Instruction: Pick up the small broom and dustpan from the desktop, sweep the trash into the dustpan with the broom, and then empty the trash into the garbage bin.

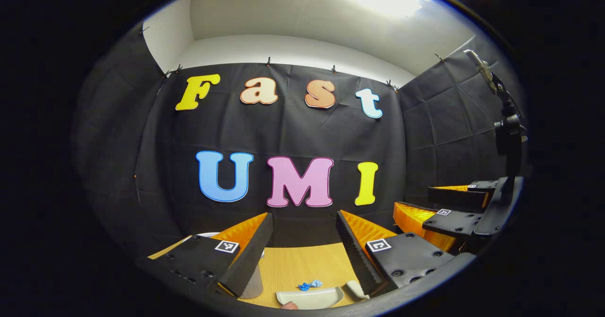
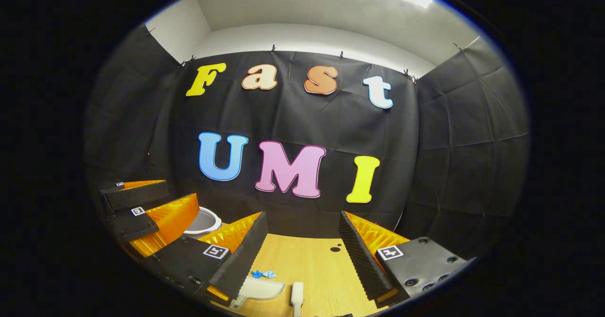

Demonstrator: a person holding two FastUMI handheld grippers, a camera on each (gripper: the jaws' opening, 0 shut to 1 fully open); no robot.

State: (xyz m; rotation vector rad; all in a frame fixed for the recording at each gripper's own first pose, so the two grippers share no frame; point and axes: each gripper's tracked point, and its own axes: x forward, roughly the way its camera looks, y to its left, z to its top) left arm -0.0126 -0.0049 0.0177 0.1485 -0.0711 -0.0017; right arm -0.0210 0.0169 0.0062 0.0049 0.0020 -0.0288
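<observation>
Holding both grippers above the desktop (image 2: 312, 260), you keep the left gripper (image 1: 302, 255) and right gripper (image 2: 302, 255) spread wide, gripping nothing. The dustpan (image 1: 309, 297) lies empty beside the blue trash (image 1: 309, 285); the broom (image 2: 297, 295) lies near. The bin's (image 2: 204, 223) contents are hidden.

pale dustpan (image 2: 260, 288) flat on the wooden desktop (image 2: 316, 265), blue trash (image 2: 263, 274) just beside, pale broom (image 2: 297, 294) near
</observation>
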